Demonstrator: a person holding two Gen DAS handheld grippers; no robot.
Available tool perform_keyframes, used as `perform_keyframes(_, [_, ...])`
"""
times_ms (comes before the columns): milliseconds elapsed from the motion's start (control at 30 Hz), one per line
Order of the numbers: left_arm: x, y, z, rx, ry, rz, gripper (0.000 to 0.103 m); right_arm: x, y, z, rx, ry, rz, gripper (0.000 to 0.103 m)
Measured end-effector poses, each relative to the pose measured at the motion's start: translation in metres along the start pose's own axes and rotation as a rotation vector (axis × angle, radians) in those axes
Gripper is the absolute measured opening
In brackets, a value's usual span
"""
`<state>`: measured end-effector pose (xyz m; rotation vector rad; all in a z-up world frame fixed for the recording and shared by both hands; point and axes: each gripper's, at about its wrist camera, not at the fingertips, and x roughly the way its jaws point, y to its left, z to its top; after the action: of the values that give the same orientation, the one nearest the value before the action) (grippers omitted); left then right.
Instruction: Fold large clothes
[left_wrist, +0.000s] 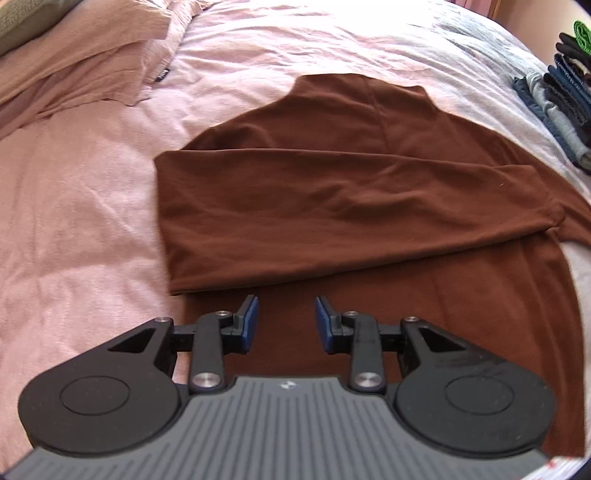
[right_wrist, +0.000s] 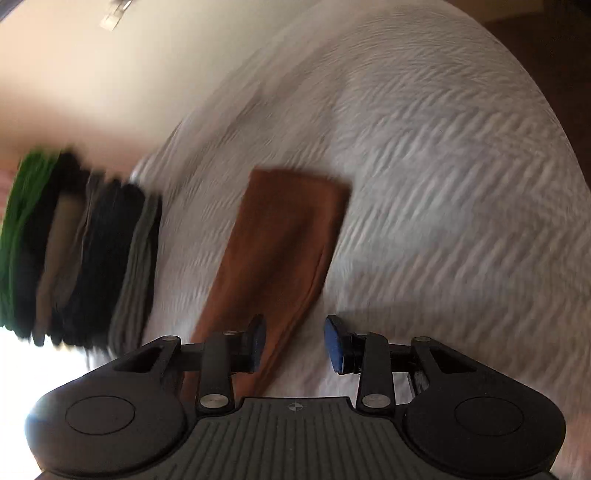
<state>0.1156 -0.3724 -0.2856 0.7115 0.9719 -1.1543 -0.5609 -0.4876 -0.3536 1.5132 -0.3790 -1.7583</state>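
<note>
Brown long-sleeved top (left_wrist: 332, 192) lies spread flat on the bed, collar end away from the left wrist camera, with one sleeve folded across its body from the left side. Going from the left in that view: a dusty-pink shirt (left_wrist: 85, 62) lies rumpled at the far left on the pale pink sheet (left_wrist: 74, 229), then comes the brown top in the middle, and at the far right edge stands a stack of folded clothes (left_wrist: 561, 107) in blues, greys and black with green on top. The left gripper (left_wrist: 286, 319) hangs just above the near hem of the top, its blue-padded jaws parted wide and holding nothing.

The right wrist view is blurred. At its left is the same stack of folded clothes (right_wrist: 81, 254); beside it, well clear of the stack, the top's other sleeve (right_wrist: 280, 251) stretches out over the white textured bedspread (right_wrist: 443, 184). The right gripper (right_wrist: 295, 343) is above that sleeve near its inner end, jaws wide apart and empty.
</note>
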Motion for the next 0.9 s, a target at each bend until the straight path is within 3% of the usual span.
perform_keyframes(100, [-0.003,-0.009,0.006,-0.027,0.007,-0.027,0.033,0.012,0.000,0.009,0.039,-0.013,0.018,0.031])
perform_keyframes(133, [-0.004,-0.011,0.008,-0.036,0.009,-0.032,0.033,0.015,0.004,0.010,0.027,-0.016,0.022,0.022])
perform_keyframes(167, [-0.005,-0.012,0.009,-0.044,0.011,-0.037,0.033,0.018,0.012,0.009,-0.008,-0.011,0.015,0.000])
perform_keyframes(200, [-0.006,-0.014,0.010,-0.054,0.013,-0.040,0.033,0.019,0.024,0.008,-0.062,-0.020,-0.018,0.000])
perform_keyframes(300, [-0.012,-0.013,0.009,-0.081,0.013,-0.046,0.033,0.008,0.081,-0.011,-0.325,-0.071,-0.024,0.000])
perform_keyframes(400, [-0.021,-0.004,0.007,-0.104,0.007,-0.046,0.033,-0.014,0.164,-0.058,-0.658,-0.098,0.081,0.000])
perform_keyframes(500, [-0.029,0.011,0.000,-0.149,0.007,-0.043,0.033,-0.043,0.243,-0.141,-0.954,-0.073,0.283,0.000])
perform_keyframes(600, [-0.037,0.031,-0.009,-0.206,0.006,-0.034,0.033,-0.082,0.291,-0.248,-1.255,-0.033,0.525,0.000])
perform_keyframes(667, [-0.043,0.048,-0.016,-0.246,0.004,-0.028,0.033,-0.110,0.301,-0.320,-1.413,0.015,0.687,0.000])
perform_keyframes(767, [-0.050,0.072,-0.027,-0.299,-0.003,-0.010,0.033,-0.146,0.286,-0.425,-1.644,0.098,0.918,0.000])
perform_keyframes(800, [-0.052,0.080,-0.030,-0.317,-0.002,-0.002,0.033,-0.153,0.276,-0.464,-1.758,0.147,0.932,0.001])
perform_keyframes(867, [-0.052,0.095,-0.038,-0.354,0.008,0.006,0.033,-0.151,0.249,-0.526,-1.978,0.214,0.854,0.030])
perform_keyframes(900, [-0.052,0.102,-0.042,-0.373,0.014,0.009,0.033,-0.146,0.233,-0.544,-2.038,0.254,0.810,0.036])
